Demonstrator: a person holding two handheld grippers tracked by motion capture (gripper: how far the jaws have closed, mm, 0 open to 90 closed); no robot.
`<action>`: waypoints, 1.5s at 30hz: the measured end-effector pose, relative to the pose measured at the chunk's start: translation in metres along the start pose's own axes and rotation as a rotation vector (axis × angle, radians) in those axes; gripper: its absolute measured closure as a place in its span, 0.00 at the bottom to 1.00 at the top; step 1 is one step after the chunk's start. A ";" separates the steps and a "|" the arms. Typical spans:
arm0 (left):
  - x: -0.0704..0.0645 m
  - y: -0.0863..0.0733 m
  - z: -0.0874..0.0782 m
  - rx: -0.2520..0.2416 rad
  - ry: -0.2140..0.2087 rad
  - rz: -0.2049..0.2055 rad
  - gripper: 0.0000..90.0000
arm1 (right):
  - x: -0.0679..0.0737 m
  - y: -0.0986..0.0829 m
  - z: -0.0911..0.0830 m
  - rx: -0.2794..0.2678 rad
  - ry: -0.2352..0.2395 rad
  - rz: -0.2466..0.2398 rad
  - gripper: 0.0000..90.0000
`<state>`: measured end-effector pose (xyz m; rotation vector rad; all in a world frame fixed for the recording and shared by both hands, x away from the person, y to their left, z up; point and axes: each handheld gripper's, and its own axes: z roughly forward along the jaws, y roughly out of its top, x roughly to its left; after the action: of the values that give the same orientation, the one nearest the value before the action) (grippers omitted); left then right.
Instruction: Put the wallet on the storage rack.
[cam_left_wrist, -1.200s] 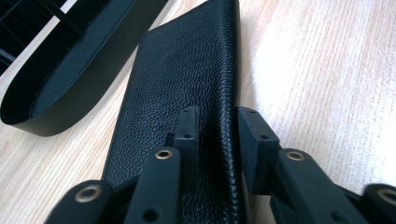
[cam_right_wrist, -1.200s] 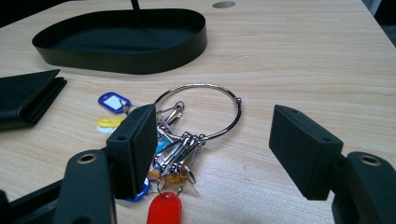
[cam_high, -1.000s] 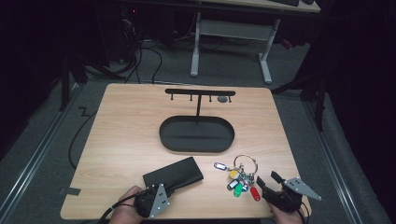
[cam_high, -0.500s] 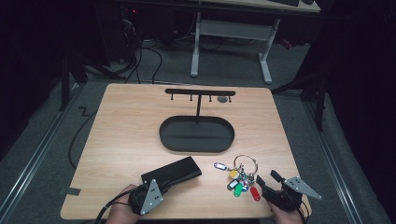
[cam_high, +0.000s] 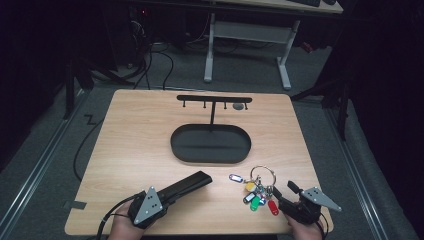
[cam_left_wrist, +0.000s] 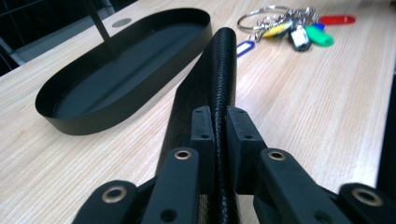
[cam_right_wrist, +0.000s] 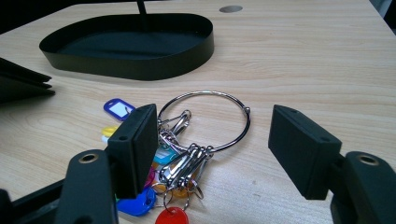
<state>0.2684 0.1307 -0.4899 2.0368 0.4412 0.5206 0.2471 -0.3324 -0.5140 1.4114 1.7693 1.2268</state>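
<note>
A flat black case lies at an angle on the table's near left. My left gripper is shut on the case's near end; in the left gripper view the two pads press its ribbed edge. A bunch of keys on a large metal ring, with coloured tags, lies at the near right. My right gripper stands open just behind the bunch. In the right gripper view the keys lie between the spread jaws, touching neither pad.
A black oval tray sits mid-table, its wall close past the case, and its rim beyond the keys. A thin post rises from it to a bar with hooks. A round grommet lies at the far edge.
My left gripper has edged slightly leftward at the case's near end. The keys and the right gripper have not moved.
</note>
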 end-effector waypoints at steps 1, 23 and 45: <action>0.000 0.000 -0.001 -0.004 -0.003 -0.009 0.92 | 0.000 0.000 0.000 0.004 0.001 0.000 0.37; 0.013 0.008 -0.012 -0.085 -0.083 -0.192 0.92 | 0.000 0.000 0.006 0.016 0.006 0.008 0.38; 0.027 -0.004 -0.007 -0.092 -0.082 -0.301 0.87 | 0.000 0.000 0.005 0.019 0.005 0.000 0.38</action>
<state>0.2869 0.1506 -0.4855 1.8533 0.6492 0.2677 0.2517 -0.3306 -0.5158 1.4205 1.7881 1.2178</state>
